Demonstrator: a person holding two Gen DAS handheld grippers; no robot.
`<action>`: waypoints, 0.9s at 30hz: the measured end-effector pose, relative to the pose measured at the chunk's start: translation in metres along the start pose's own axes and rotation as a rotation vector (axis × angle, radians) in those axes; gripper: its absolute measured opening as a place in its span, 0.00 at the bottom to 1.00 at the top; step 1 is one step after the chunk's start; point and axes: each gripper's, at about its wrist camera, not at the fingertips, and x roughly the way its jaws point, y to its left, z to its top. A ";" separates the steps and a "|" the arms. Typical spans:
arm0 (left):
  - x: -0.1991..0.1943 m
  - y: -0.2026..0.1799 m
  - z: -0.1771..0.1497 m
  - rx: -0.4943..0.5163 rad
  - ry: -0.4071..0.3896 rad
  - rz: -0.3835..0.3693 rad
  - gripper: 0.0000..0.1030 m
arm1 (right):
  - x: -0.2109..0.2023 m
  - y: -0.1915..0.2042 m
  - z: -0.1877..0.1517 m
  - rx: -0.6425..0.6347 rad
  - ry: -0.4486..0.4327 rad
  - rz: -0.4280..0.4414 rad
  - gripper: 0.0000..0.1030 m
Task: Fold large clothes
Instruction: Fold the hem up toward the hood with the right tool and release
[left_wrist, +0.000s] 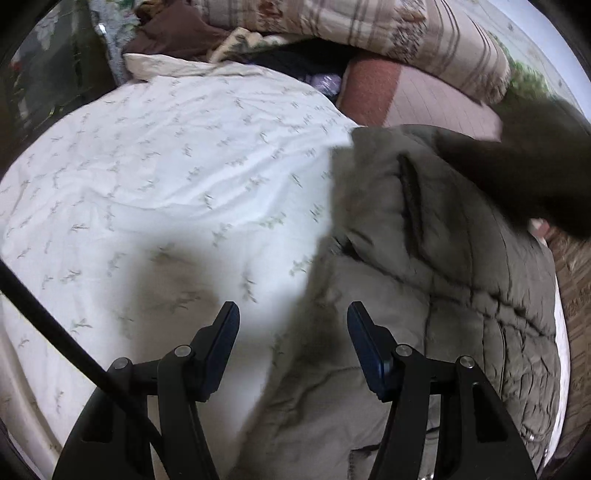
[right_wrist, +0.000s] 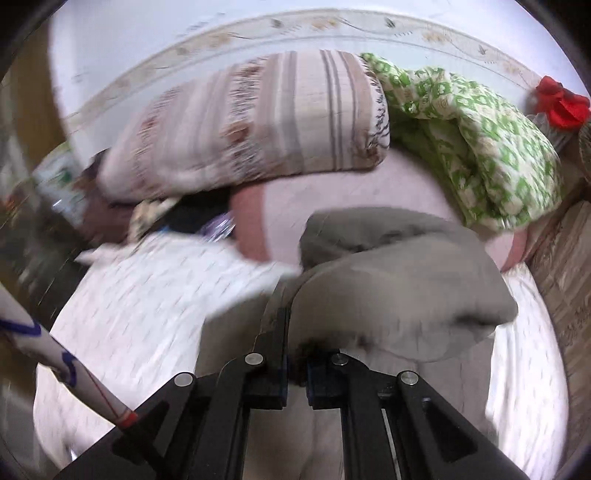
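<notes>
item under work: a grey-green padded jacket (left_wrist: 424, 280) lying on the white leaf-print bed sheet (left_wrist: 166, 177), occupying the right and near part of the bed in the left wrist view, its pocket slit facing up.

right gripper (right_wrist: 295, 354): jaws pressed together on a bunched fold of the jacket (right_wrist: 388, 280), which hangs lifted in front of the camera. the view is blurred, so the depth of the bite cannot be judged.

left gripper (left_wrist: 293, 314): fingers spread wide, holding nothing, poised over the jacket's left edge where it meets the sheet.

surroundings: striped bedding (right_wrist: 251, 122) and a green-patterned quilt (right_wrist: 480, 147) are piled at the far side.

assessment: the step in hand appears to be carrying one portion of the jacket across the body. recommended practice: keep the right pinch firm and travel low, so the padded cloth lands flat rather than rolling. the left gripper would best press or pin the near-left edge, preventing the whole garment sliding. risk: thick filling may spring the fold open on release.
</notes>
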 end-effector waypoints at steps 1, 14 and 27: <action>-0.002 0.003 0.001 -0.007 -0.009 0.006 0.58 | -0.015 0.005 -0.025 -0.017 0.000 0.009 0.07; 0.005 0.016 0.003 -0.046 0.008 0.041 0.58 | 0.122 -0.028 -0.189 0.208 0.324 -0.007 0.08; -0.001 0.017 0.002 -0.044 -0.001 0.017 0.58 | 0.012 -0.014 -0.183 0.055 0.214 0.024 0.74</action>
